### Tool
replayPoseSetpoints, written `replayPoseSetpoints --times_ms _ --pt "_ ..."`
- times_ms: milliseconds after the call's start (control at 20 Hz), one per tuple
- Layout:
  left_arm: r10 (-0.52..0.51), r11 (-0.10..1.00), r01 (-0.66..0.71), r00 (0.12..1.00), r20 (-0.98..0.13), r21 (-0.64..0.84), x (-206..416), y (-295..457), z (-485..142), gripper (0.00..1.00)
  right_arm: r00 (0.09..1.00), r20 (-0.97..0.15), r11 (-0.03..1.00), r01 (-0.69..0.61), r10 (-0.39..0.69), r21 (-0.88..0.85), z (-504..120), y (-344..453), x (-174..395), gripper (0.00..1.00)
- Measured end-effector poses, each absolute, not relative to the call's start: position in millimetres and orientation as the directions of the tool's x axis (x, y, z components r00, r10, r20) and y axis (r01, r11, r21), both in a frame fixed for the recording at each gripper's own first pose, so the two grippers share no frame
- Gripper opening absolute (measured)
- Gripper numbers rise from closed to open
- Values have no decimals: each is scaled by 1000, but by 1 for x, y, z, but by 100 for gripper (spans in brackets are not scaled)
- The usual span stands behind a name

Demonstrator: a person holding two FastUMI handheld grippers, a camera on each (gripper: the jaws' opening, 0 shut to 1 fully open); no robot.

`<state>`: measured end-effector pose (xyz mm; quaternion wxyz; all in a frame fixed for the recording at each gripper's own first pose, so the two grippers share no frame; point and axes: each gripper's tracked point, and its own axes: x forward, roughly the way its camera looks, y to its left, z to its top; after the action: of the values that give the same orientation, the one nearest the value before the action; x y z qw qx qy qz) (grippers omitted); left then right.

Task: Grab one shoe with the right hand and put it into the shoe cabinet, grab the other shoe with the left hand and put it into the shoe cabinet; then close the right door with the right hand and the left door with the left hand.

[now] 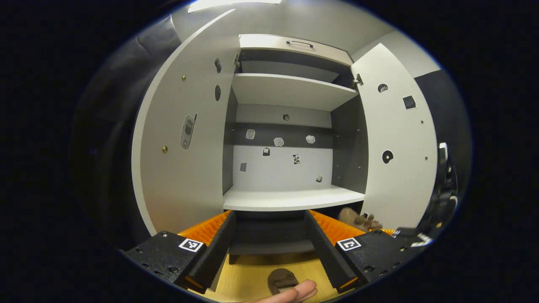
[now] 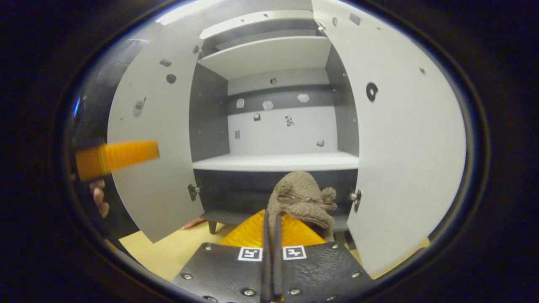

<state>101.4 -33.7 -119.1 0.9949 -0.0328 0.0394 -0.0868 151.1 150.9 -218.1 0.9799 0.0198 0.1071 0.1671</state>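
A fuzzy brown slipper [image 2: 304,198] with a small bow hangs in front of the open shoe cabinet, below its white lower shelf [image 2: 273,162]. My right gripper [image 2: 271,219] is shut on the slipper's rim. The same slipper [image 1: 358,219] shows low at the right in the left gripper view, near the right door's bottom edge. The other brown shoe [image 1: 281,278] lies on the wooden floor, just under my left gripper [image 1: 269,214]. That gripper is open with nothing between its fingers and faces the cabinet. A person's fingertip [image 1: 297,291] lies beside this shoe.
Both cabinet doors stand wide open: the left door [image 1: 185,168] and the right door [image 1: 400,147]. An upper shelf [image 1: 290,90] and a top drawer with a handle [image 1: 300,43] sit above. Small stickers dot the back wall. The light wooden floor [image 2: 168,248] spreads in front.
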Motion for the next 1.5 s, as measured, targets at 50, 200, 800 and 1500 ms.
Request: replayPoseSetpoints --times_ms 50,200,800,1500 --pt "-176 982 170 981 -77 -77 103 -33 -123 99 929 -183 947 -316 322 64 -199 149 161 4" --pt "-181 981 174 980 -81 -86 106 -36 -132 99 951 -124 959 -282 284 33 -148 148 199 4" --pt "-174 982 163 979 -107 -99 108 -26 -170 100 943 -228 966 -256 243 -33 -144 185 391 4" --pt "-155 985 147 984 -88 -88 97 -14 -162 99 954 -226 953 -240 196 -188 -146 189 420 98"
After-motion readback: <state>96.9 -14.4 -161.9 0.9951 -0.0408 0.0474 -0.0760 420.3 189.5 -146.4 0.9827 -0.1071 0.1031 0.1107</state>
